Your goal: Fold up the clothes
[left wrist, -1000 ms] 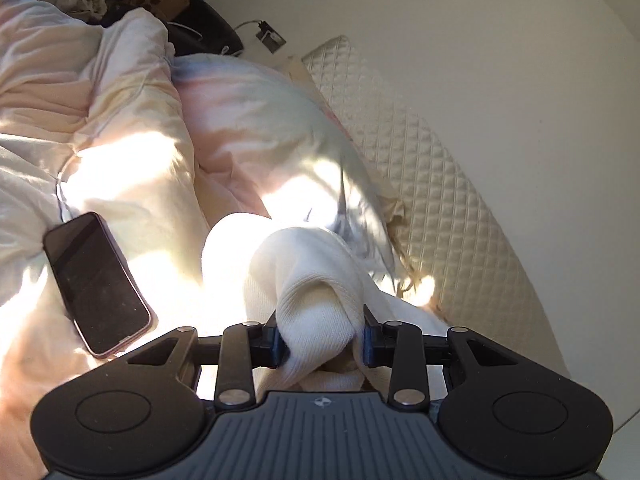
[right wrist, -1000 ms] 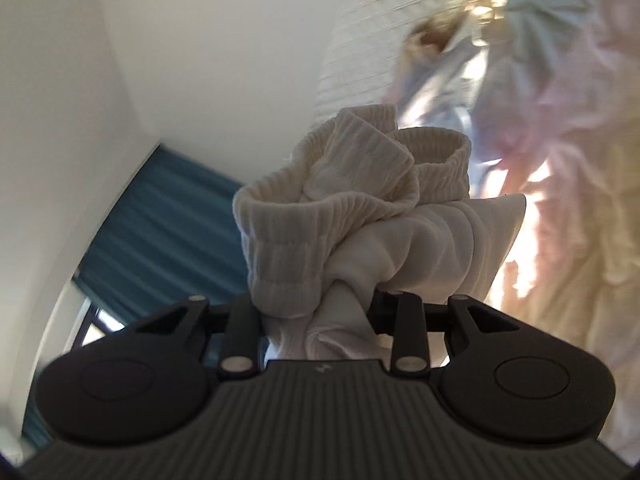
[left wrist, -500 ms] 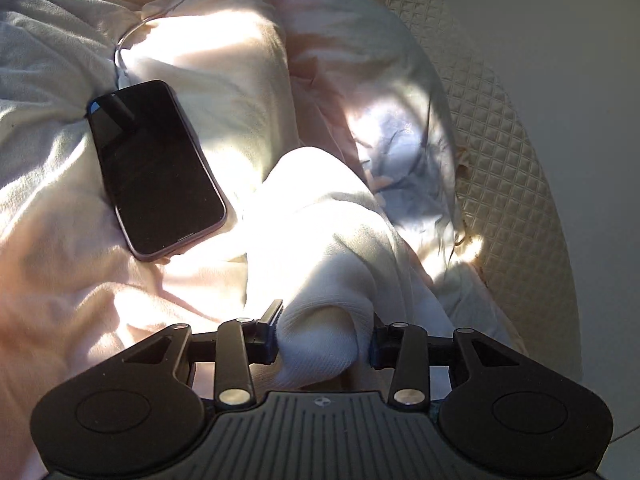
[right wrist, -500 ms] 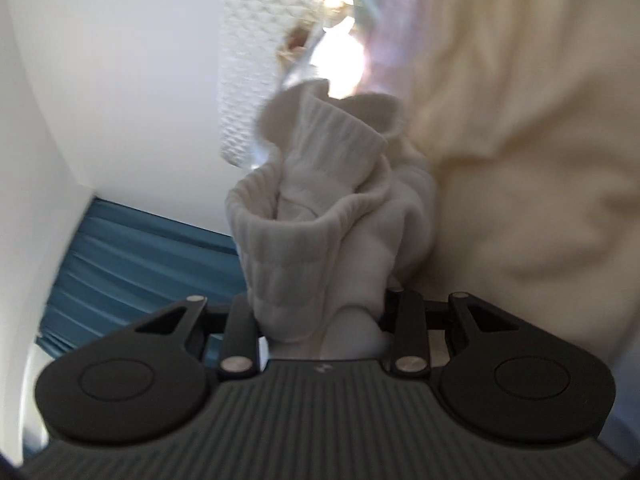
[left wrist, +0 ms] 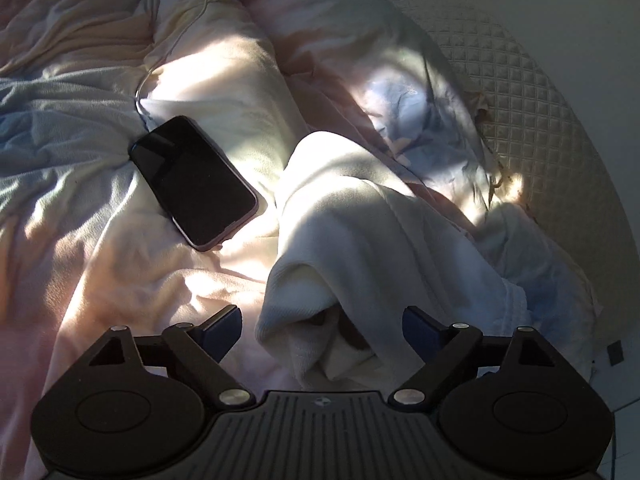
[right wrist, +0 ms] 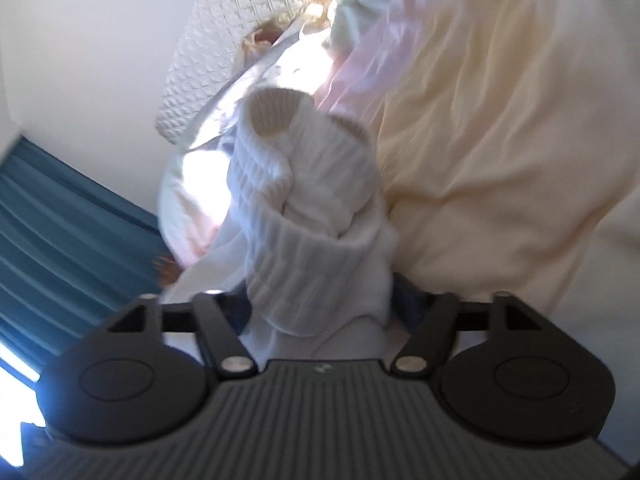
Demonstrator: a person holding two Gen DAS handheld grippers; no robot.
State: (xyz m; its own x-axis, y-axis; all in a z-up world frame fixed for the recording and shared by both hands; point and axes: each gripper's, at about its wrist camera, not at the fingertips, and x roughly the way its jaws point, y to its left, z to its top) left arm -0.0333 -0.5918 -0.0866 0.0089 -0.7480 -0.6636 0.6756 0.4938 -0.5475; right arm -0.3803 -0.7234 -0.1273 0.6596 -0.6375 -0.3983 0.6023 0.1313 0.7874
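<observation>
A white ribbed sock bundle (left wrist: 344, 236) lies on the rumpled bedding, its near end between the fingers of my left gripper (left wrist: 322, 320). Those jaws are opening and stand wide, with a gap between each pad and the cloth. In the right wrist view the bundle's rolled cuffs (right wrist: 308, 216) rise between the fingers of my right gripper (right wrist: 324, 308). Its jaws are opening too, and the dark pads (right wrist: 406, 300) sit just off the fabric. The picture there is blurred.
A black phone (left wrist: 194, 180) lies on the duvet left of the sock, with a thin white cable (left wrist: 150, 76) leading away from it. A quilted mattress edge (left wrist: 520, 92) runs along the right. A cream duvet (right wrist: 500, 120) and a blue curtain (right wrist: 60, 220) flank the right gripper.
Both grippers have let go of the sock bundle: jaws that pinched it now stand wide. Both came down towards the bed, and the bundle now rests on the bedding.
</observation>
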